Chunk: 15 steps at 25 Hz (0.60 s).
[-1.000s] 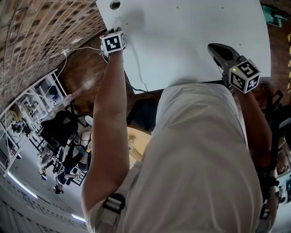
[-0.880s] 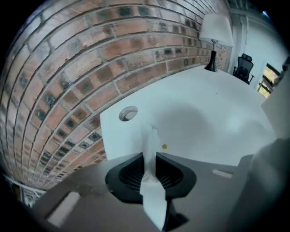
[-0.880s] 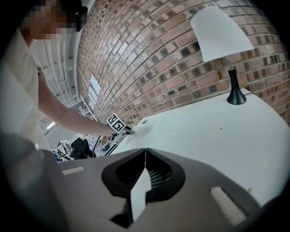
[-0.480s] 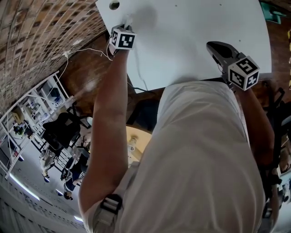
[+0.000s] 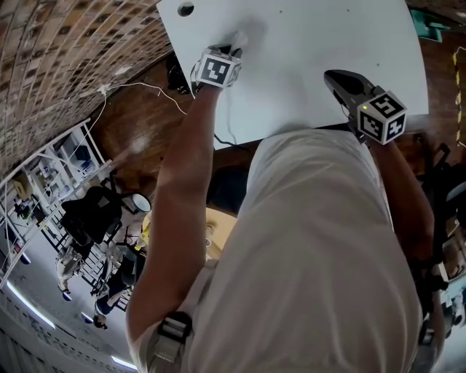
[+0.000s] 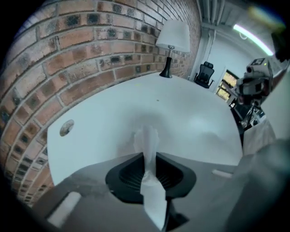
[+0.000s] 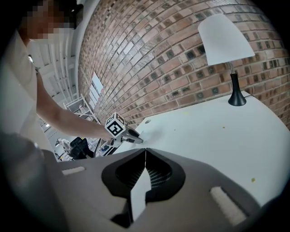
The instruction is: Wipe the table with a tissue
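Note:
A white tissue (image 6: 146,140) is pinched upright between the jaws of my left gripper (image 6: 148,156). Its lower end is pressed onto the white table (image 6: 195,118). The pads press on it while the jaws ease slightly open. In the head view the left gripper (image 5: 234,45) points steeply down near the table's far left, with the tissue (image 5: 241,36) at its tip. My right gripper (image 5: 331,75) hovers over the table's (image 5: 313,36) near right part, shut with nothing in it. The right gripper view shows its jaws (image 7: 145,152) closed and the left gripper (image 7: 137,140) farther off.
A white-shaded lamp (image 7: 226,43) on a black base stands at the table's far end by the brick wall (image 6: 86,50). A round cable hole (image 5: 185,9) lies near the left corner. A cable (image 5: 227,127) hangs off the near edge.
My left gripper has slid to the right across the table, away from the left edge, with the tissue in it, and its wrist has rolled. The right gripper has drifted slightly left.

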{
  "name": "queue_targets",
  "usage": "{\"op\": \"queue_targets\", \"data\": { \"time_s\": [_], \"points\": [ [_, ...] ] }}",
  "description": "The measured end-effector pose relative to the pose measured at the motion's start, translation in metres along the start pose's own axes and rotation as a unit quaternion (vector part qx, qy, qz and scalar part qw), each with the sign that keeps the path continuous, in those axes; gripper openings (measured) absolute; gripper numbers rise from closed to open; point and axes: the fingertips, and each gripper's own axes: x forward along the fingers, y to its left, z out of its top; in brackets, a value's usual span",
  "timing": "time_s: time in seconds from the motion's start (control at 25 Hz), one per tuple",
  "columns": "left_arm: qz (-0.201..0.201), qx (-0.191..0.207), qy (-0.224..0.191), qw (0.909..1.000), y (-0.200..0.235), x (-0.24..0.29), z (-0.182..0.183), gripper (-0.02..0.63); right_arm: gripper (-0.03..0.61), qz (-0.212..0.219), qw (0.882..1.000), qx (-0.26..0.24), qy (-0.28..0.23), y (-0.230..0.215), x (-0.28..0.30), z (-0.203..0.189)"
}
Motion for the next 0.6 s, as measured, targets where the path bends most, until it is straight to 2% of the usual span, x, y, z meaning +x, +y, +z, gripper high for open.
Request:
{"op": "queue_targets", "data": {
  "time_s": [0.08,0.2,0.32,0.4,0.52,0.6],
  "points": [
    [-0.034,-0.008,-0.028,0.9990,-0.029,-0.004,0.009,0.066,0.008,-0.007,1.000,0.001,-0.007,0.002,-0.005,0.001],
    [-0.061,-0.031,-0.073,0.9949,-0.063,-0.011,0.020,0.067,0.008,-0.024,1.000,0.001,-0.018,-0.002,-0.013,0.006],
    [-0.101,-0.067,-0.136,0.9834,-0.096,-0.023,0.026,0.069,0.009,-0.050,0.999,-0.001,-0.019,-0.001,-0.026,0.005],
    [-0.125,-0.083,-0.170,0.9740,-0.099,-0.028,0.016,0.069,0.008,-0.062,0.998,-0.003,-0.023,0.003,-0.018,0.003],
    [-0.110,-0.096,-0.204,0.9681,-0.077,-0.052,0.001,0.069,0.009,-0.046,0.998,-0.012,-0.035,0.018,0.013,0.009],
    [-0.104,-0.104,-0.222,0.9639,-0.091,-0.065,0.000,0.071,0.009,-0.037,0.999,-0.017,-0.035,0.028,0.009,0.007]
  ]
}}
